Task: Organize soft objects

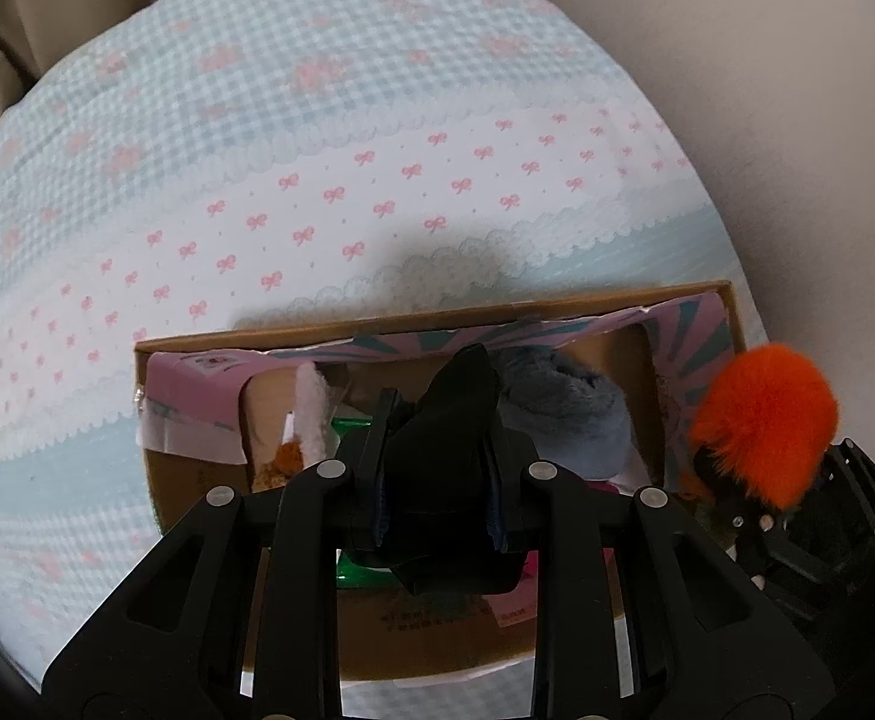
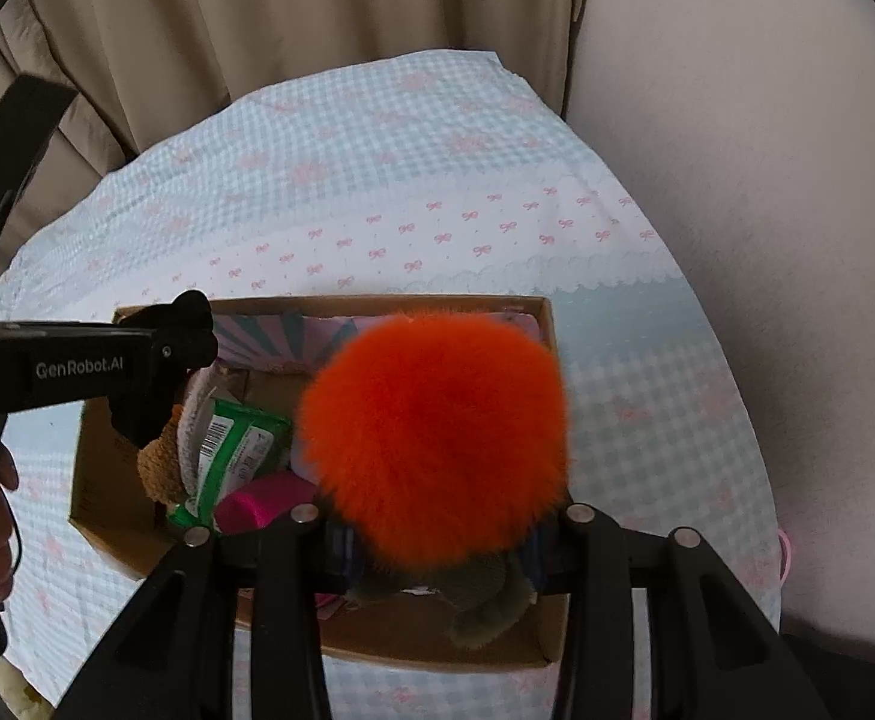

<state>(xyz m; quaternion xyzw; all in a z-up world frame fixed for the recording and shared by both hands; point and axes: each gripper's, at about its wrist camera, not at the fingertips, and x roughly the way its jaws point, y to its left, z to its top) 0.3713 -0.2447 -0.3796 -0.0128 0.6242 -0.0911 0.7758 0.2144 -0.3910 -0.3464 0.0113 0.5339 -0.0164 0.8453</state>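
Gingham-covered surface [image 2: 647,420] carries an open cardboard box [image 2: 101,456]. Left gripper [image 1: 437,420], fingers clamped on a dark cloth [image 1: 443,444], and right gripper [image 2: 437,540], fingers clamped on an orange pompom [image 2: 437,432], both hold directly above the box.

Soft goods crowd a cardboard box [image 2: 317,648] on a gingham bedspread [image 2: 377,138]: a green packet [image 2: 239,444], brown plush [image 2: 158,468] and pink roll [image 2: 263,498] fill its left half, a blue fleece item [image 1: 563,414] the far side. An orange pompom [image 2: 437,438] blocks the approach from above. Open bedspread lies beyond the box; a wall [image 2: 737,180] closes the right.
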